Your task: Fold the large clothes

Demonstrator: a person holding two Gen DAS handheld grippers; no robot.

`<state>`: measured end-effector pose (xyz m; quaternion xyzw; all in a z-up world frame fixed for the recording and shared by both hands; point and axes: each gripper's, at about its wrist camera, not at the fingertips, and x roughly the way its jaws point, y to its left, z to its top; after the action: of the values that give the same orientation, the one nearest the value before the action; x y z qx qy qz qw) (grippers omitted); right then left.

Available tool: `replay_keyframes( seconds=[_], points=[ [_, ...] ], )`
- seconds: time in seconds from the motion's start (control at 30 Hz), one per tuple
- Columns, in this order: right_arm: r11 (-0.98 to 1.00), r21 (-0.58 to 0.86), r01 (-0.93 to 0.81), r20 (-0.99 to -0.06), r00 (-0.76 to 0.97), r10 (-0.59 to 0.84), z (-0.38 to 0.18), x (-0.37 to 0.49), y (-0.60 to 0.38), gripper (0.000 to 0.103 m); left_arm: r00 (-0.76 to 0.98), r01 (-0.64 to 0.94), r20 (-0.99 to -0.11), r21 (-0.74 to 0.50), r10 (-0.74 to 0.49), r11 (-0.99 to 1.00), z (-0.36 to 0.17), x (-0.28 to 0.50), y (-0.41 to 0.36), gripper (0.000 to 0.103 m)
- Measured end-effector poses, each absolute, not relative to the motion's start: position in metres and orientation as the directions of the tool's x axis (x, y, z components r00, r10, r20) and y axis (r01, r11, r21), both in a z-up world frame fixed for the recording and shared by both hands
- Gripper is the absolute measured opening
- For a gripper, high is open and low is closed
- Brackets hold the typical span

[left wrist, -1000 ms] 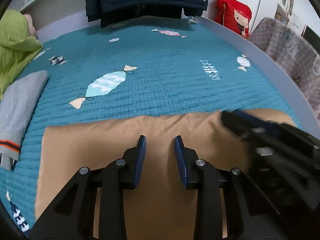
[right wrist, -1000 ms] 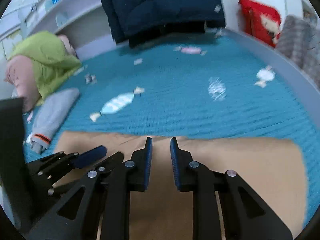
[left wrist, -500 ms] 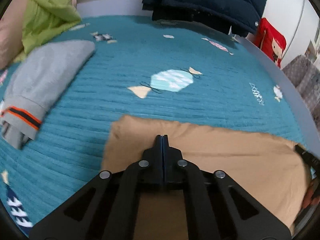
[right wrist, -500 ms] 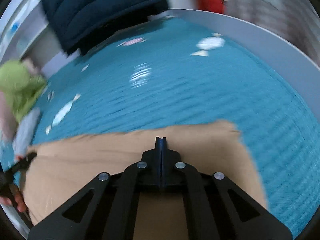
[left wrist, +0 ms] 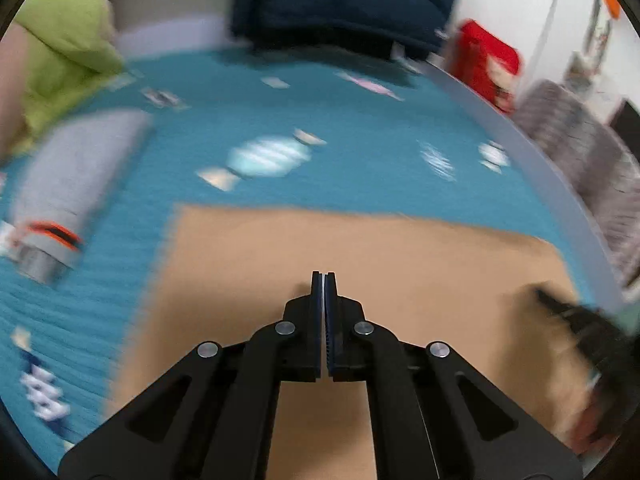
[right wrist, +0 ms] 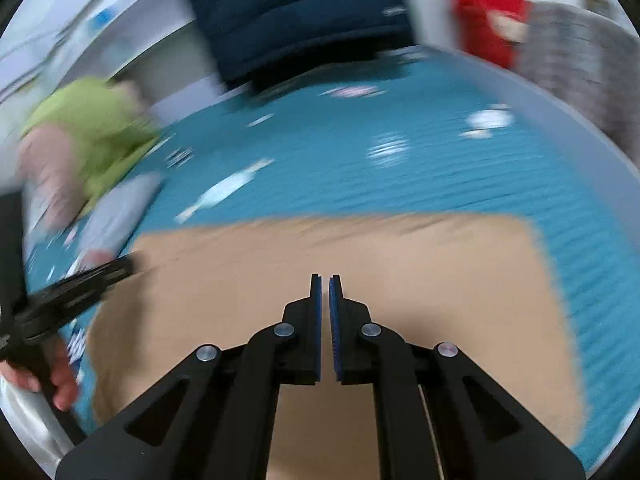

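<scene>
A teal candy-print quilt [left wrist: 360, 168] covers the bed. On its near part lies the tan garment [left wrist: 360, 248], spread flat. Beyond its left edge sits a folded grey sweatshirt [left wrist: 76, 176]. Over the tan garment, the left tool [left wrist: 323, 280] is clenched empty; the right tool [right wrist: 325, 282] is parting slightly, nothing between its pads.

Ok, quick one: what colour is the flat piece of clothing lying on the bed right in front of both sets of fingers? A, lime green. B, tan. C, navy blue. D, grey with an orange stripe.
B: the tan garment lies spread flat on the teal bedspread just beyond the fingers; the grey one lies off to the left.
</scene>
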<state>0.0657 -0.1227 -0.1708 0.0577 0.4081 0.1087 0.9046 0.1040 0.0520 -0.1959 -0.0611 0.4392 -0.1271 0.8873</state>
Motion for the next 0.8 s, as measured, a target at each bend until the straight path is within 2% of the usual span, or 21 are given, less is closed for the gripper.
replay_keyframes(
  seconds=[0.03,0.1,0.17,0.27,0.37,0.43,0.53,0.6,0.67,0.73,0.8],
  points=[
    [0.971,0.168,-0.167,-0.734,0.637,0.237,-0.176,0.066,-0.115,0.004,0.545,0.183,-0.785,-0.231,-0.295,0.955,-0.205,0.103,0.044,0.004],
    [0.976,0.087,-0.199,-0.753,0.628,0.195,-0.193,0.058,-0.104,0.0,0.53,0.208,-0.81,-0.163,-0.251,0.964,-0.222,0.096,0.034,0.003],
    [0.978,0.103,-0.181,-0.758,0.622,0.195,-0.202,0.052,-0.12,0.0,0.534,0.233,-0.812,-0.128,-0.237,0.964,-0.23,0.091,0.037,0.003],
    [0.987,0.151,-0.063,-0.75,0.642,0.156,-0.199,0.039,-0.169,0.0,0.546,0.147,-0.814,-0.14,-0.198,0.979,-0.225,0.083,0.068,0.003],
    [0.987,0.125,0.104,-0.768,0.64,0.03,-0.197,0.028,-0.222,0.0,0.572,0.028,-0.818,-0.057,-0.063,0.998,-0.222,0.077,0.104,0.003],
    [0.971,0.156,0.184,-0.771,0.637,0.003,-0.192,0.017,-0.253,0.0,0.556,-0.053,-0.831,-0.031,0.004,0.998,-0.224,0.072,0.135,0.003],
    [0.971,0.098,0.219,-0.767,0.638,-0.066,-0.176,0.005,-0.257,0.0,0.554,-0.103,-0.828,0.034,0.085,0.994,-0.215,0.062,0.152,0.004],
    [0.98,0.061,0.191,-0.758,0.647,-0.078,-0.167,0.001,-0.245,0.006,0.554,-0.091,-0.829,0.032,0.077,0.995,-0.206,0.053,0.15,0.004],
    [0.991,0.089,0.104,-0.758,0.652,0.0,-0.161,-0.004,-0.219,0.006,0.557,-0.031,-0.83,-0.001,0.016,1.0,-0.197,0.044,0.133,0.004],
    [0.975,0.222,0.007,-0.768,0.618,0.17,-0.164,-0.005,-0.192,0.006,0.551,0.032,-0.832,-0.05,-0.06,0.998,-0.193,0.034,0.117,0.005],
    [0.955,0.293,-0.047,-0.77,0.58,0.265,-0.171,-0.005,-0.172,0.006,0.508,0.111,-0.846,-0.123,-0.163,0.986,-0.196,0.032,0.097,0.007]
  ],
)
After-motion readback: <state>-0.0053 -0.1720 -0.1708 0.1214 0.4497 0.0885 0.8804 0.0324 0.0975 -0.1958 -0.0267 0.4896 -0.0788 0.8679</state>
